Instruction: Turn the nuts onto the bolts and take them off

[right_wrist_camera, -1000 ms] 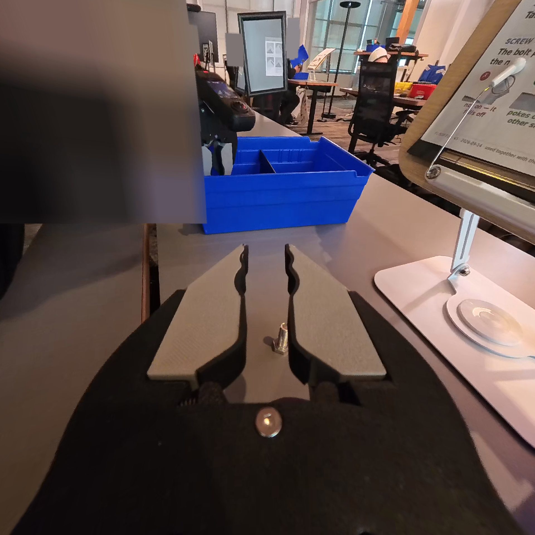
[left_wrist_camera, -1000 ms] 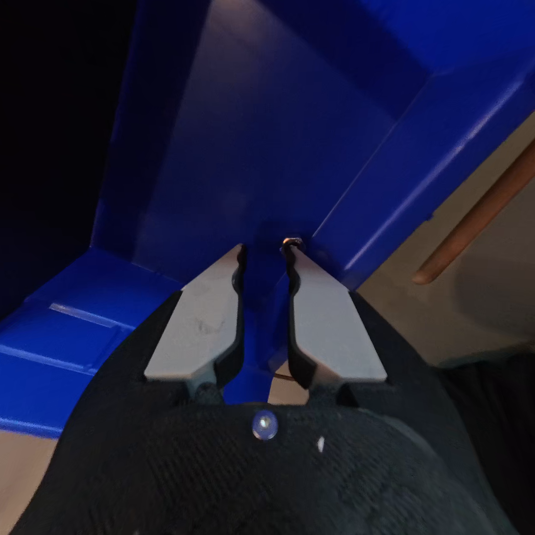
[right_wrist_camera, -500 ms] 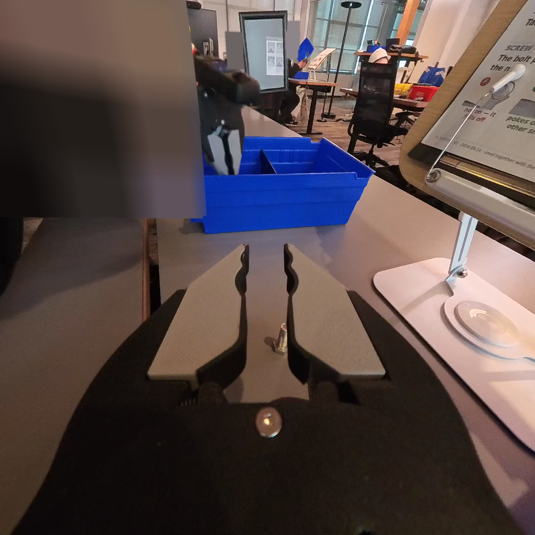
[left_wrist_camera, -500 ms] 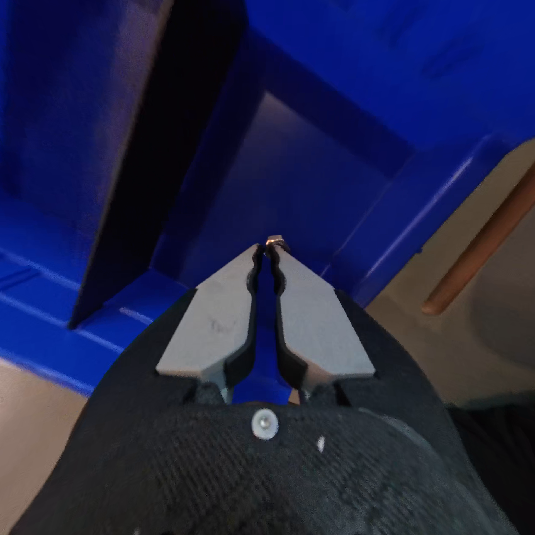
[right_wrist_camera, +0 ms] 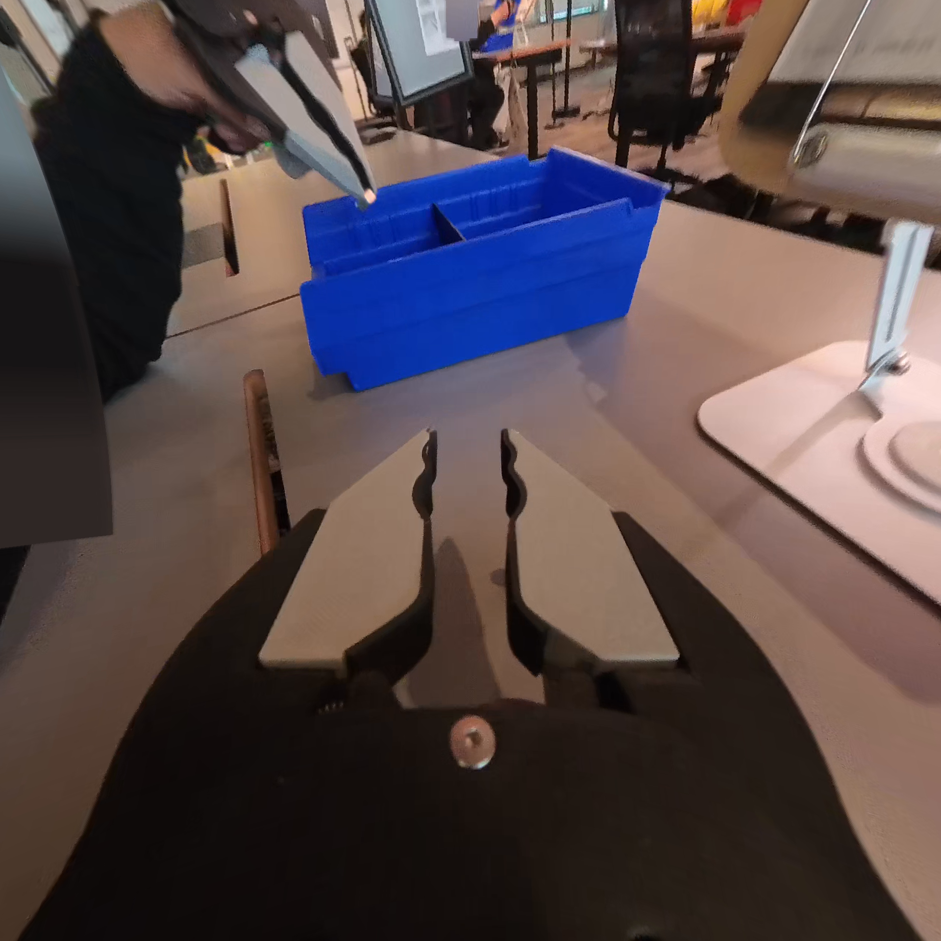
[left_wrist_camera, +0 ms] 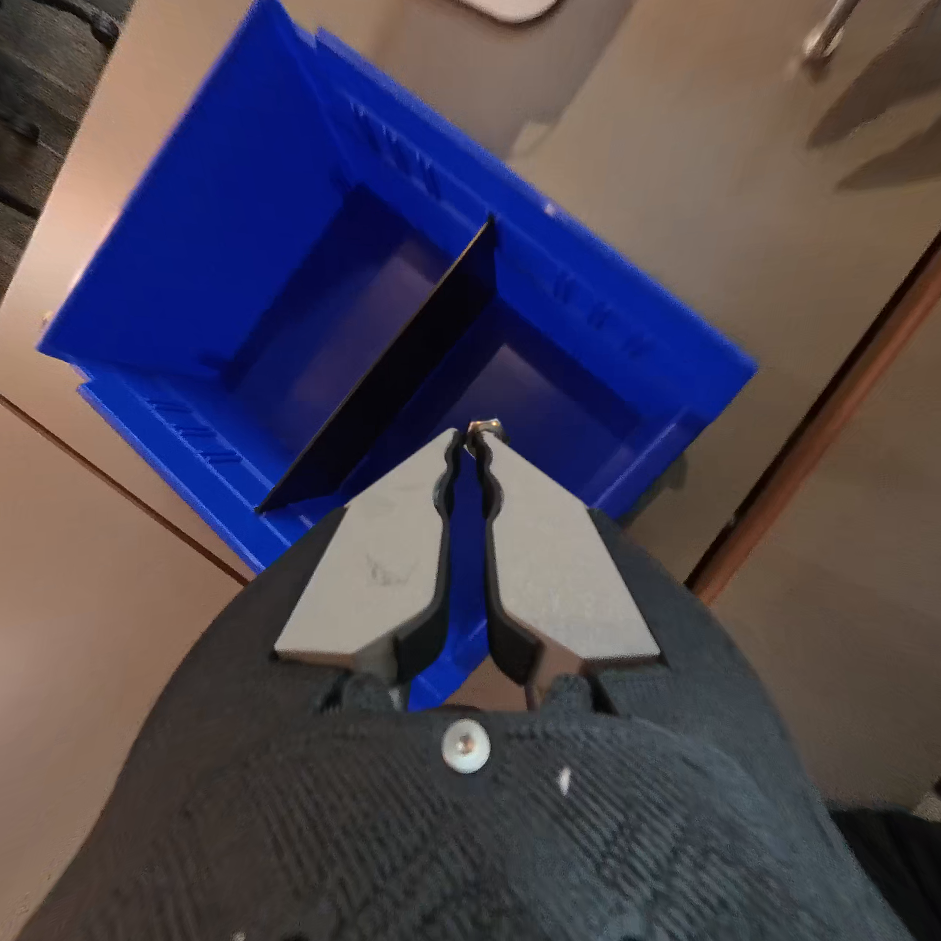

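Note:
My left gripper (left_wrist_camera: 471,435) is shut on a small metal nut (left_wrist_camera: 483,425), pinched at the very fingertips. It hangs above the blue bin (left_wrist_camera: 203,203), over the compartment to the right of the black divider (left_wrist_camera: 397,407). In the right wrist view the left gripper (right_wrist_camera: 366,196) hovers over the bin's (right_wrist_camera: 458,315) far left corner with the shiny nut at its tip. My right gripper (right_wrist_camera: 467,434) is open and empty, low over the grey table (right_wrist_camera: 585,407) in front of the bin. No bolt shows clearly between its fingers.
A white stand base (right_wrist_camera: 814,433) with an upright post and a tilted board sits on the right. A wooden-edged slot (right_wrist_camera: 257,458) in the table lies to the left. A person's dark sleeve (right_wrist_camera: 127,203) is at the left. Left tips to right tips: about 30 cm.
My left gripper closed on the nut in the bin's corner and lifted it out above the bin. My right gripper stayed open but shifted; the bolt that stood between its fingers no longer shows.

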{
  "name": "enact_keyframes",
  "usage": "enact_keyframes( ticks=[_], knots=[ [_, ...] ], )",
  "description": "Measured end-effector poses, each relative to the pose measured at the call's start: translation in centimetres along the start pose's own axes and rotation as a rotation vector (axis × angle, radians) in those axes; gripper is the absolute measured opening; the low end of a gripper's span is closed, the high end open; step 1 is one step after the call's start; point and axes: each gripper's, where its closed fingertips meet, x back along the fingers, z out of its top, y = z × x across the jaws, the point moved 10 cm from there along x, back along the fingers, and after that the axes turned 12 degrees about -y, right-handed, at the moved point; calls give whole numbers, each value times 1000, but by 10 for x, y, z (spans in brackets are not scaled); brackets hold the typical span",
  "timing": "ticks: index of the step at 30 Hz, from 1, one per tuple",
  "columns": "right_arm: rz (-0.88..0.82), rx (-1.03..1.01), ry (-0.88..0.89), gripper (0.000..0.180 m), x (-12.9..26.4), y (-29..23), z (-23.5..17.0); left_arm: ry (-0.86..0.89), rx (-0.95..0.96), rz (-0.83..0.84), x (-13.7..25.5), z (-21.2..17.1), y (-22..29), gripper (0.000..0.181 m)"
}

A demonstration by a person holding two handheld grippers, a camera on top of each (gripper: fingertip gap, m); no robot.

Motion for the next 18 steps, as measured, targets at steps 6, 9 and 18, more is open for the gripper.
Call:
enact_keyframes(
  ticks=[6,9,18],
  knots=[
    [-98,6,-66,26,-8,-5,-2,114,2,8,24,29,47,3],
    [-142,13,-76,26,-5,-4,-4,117,-15,3,31,47,70,3],
    [-342,1,-103,27,15,9,-3,66,-83,-68,7,112,139,3]
  ],
)
